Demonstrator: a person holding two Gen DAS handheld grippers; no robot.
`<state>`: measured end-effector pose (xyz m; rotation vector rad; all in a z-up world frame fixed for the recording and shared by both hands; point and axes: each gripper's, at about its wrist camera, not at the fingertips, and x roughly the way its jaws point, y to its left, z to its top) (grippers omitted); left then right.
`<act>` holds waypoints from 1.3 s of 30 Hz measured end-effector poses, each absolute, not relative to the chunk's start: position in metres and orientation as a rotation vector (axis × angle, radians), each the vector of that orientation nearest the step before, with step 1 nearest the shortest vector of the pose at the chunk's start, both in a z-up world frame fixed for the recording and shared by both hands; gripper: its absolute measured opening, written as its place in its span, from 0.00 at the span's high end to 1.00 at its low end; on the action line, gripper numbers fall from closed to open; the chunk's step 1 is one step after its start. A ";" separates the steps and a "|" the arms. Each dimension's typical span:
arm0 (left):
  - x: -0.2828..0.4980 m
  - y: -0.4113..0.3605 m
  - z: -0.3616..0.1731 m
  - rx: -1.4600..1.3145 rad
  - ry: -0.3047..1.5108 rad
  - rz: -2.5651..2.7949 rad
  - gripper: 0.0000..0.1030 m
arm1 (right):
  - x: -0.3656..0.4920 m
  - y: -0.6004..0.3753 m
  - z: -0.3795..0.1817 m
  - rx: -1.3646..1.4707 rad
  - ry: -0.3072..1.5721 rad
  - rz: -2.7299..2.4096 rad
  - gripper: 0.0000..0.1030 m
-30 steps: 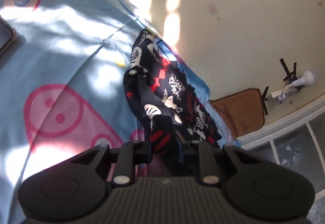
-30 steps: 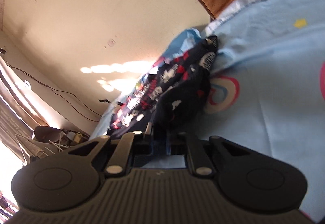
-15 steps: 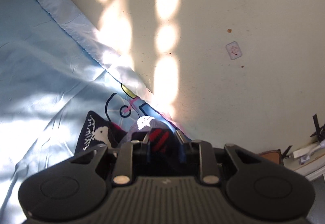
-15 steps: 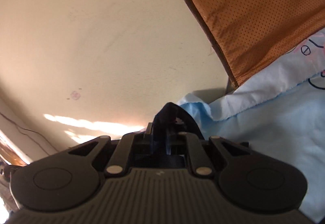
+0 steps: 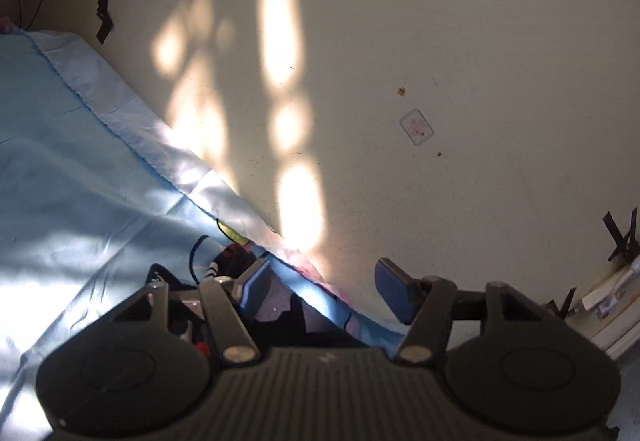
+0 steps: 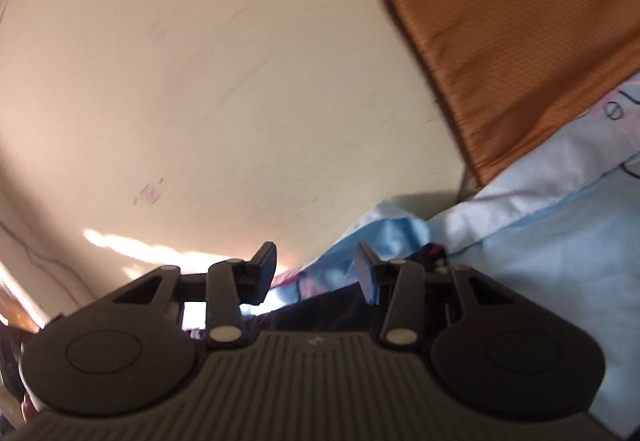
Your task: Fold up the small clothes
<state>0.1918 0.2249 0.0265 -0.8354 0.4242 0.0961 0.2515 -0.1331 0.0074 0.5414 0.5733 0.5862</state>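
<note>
The dark garment (image 5: 280, 315) is black knit with small white and red motifs. In the left wrist view it lies at the lower middle of the frame, low between and behind the fingers of the left hand-held gripper (image 5: 324, 283), on the light blue bed sheet (image 5: 80, 193). That gripper's jaws are opening; the blue pads (image 5: 390, 289) stand apart and press on nothing. In the right wrist view the same cloth (image 6: 320, 307) shows as a dark band at the lower middle, under the right hand-held gripper (image 6: 316, 273), whose jaws are also opening with no cloth pinched between them.

The sheet's pale hem (image 5: 132, 109) runs from upper left down to the lower middle, right against the cream wall (image 5: 440, 41). An orange-brown cushion (image 6: 520, 41) leans on the wall at the upper right of the right view. Bare sheet spreads across the left side of the left view.
</note>
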 end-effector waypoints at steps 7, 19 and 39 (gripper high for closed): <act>0.205 0.145 -0.009 -0.298 0.569 0.279 0.43 | 0.243 -0.086 -0.026 0.333 0.645 0.502 0.55; 0.208 0.122 -0.023 -0.085 0.564 0.337 0.41 | 0.244 -0.095 -0.050 0.302 0.612 0.443 0.68; 0.208 0.121 -0.024 -0.089 0.568 0.306 0.28 | 0.244 -0.089 -0.050 0.259 0.592 0.442 0.62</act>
